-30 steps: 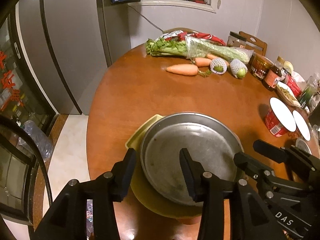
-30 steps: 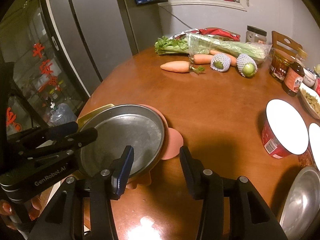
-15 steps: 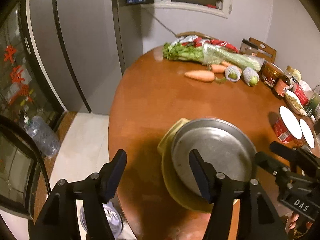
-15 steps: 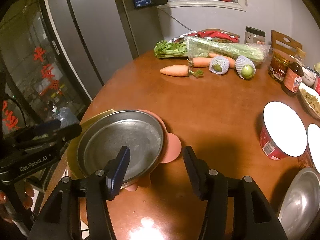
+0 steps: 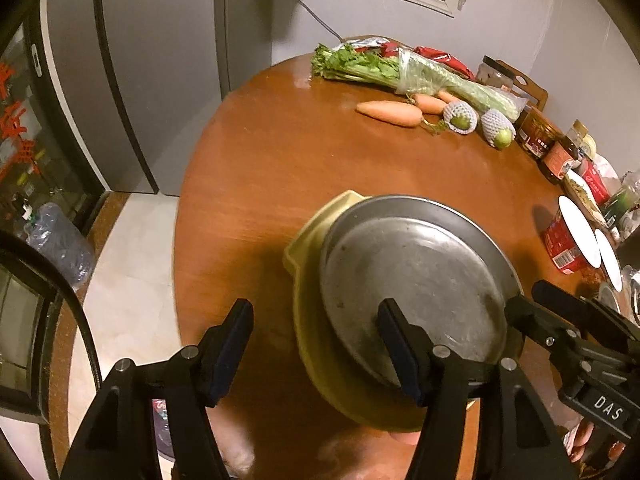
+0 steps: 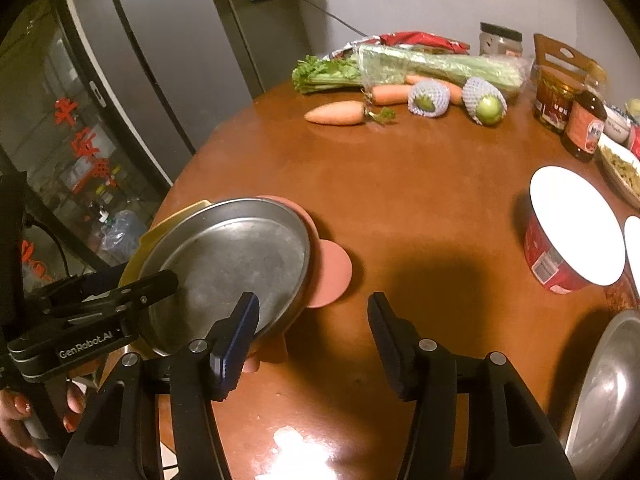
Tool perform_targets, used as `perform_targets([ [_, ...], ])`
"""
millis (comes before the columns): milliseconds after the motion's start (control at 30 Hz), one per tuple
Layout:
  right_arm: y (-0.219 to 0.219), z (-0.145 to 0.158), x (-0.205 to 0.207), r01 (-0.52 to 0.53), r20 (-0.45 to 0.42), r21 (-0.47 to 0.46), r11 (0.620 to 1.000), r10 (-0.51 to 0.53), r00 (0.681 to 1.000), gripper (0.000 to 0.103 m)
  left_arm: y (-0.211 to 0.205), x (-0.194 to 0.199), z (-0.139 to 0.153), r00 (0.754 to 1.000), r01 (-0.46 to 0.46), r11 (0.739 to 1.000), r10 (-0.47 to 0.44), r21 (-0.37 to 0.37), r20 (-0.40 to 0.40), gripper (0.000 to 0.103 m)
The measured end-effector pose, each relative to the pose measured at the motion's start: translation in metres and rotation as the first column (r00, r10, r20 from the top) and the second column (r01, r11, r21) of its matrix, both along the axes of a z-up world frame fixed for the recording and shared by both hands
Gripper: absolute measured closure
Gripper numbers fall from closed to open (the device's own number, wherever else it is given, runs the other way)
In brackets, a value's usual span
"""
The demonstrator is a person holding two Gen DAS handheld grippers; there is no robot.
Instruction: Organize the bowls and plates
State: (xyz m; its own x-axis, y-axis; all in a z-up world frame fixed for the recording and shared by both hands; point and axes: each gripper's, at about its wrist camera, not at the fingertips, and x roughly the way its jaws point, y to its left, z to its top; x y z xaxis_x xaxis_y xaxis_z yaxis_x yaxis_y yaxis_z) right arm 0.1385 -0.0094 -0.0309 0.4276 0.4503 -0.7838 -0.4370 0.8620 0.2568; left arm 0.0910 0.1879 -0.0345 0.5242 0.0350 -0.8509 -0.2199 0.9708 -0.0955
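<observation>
A: Metal plate [image 5: 412, 280] sits on top of the stack: yellow plate [image 5: 316, 320] under it, pink plate [image 6: 332, 268] at the bottom, near the table [image 5: 280, 168] edge. What changed?

B: Both claws' jaws have just been opening. Left gripper [image 5: 316, 344] is released, nothing pinched. A second ago its jaws straddled the metal plate's left rim; now the left finger hangs off the stack's left side and only the right finger is over the plate. Right gripper [image 6: 312, 328] is spread too, holding nothing; the stack is ahead-left of it, its left finger over the plate's near rim.

A: Meaning?

B: My read: stacking step is done, plate let go. Next piece is likely the metal dish [image 6: 604, 392] to the right gripper's lower right.

A: Counts, left to right?

B: 3 stacked plates, 1 celery bunch [image 6: 400, 68], 3 carrots, possibly more hidden [image 6: 336, 114], 2 netted fruits [image 6: 428, 100], 2 red tubs with white lids [image 6: 572, 232], 1 more metal dish. Jars at the far right are too cluttered to count.
</observation>
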Motion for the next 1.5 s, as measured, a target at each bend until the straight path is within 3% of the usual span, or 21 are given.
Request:
perform_targets([
  [400, 0.009, -0.012, 0.002, -0.024, -0.065, 0.033, 0.999, 0.026, 0.998, 0.044, -0.007, 0.008, -0.004, 0.999, 0.038, 0.999, -0.038, -0.012, 0.000, 0.039],
  [867, 0.018, -0.018, 0.005, -0.064, -0.020, 0.001, 0.998, 0.064, 0.998, 0.045, -0.019, 0.020, -0.007, 0.995, 0.096, 0.995, -0.096, 0.006, -0.007, 0.040],
  [1500, -0.024, -0.019, 0.033, 0.032, -0.024, -0.011, 0.999, -0.033, 0.999, 0.046, -0.064, 0.065, -0.010, 0.983, 0.183, 0.983, -0.182, 0.009, -0.012, 0.040],
])
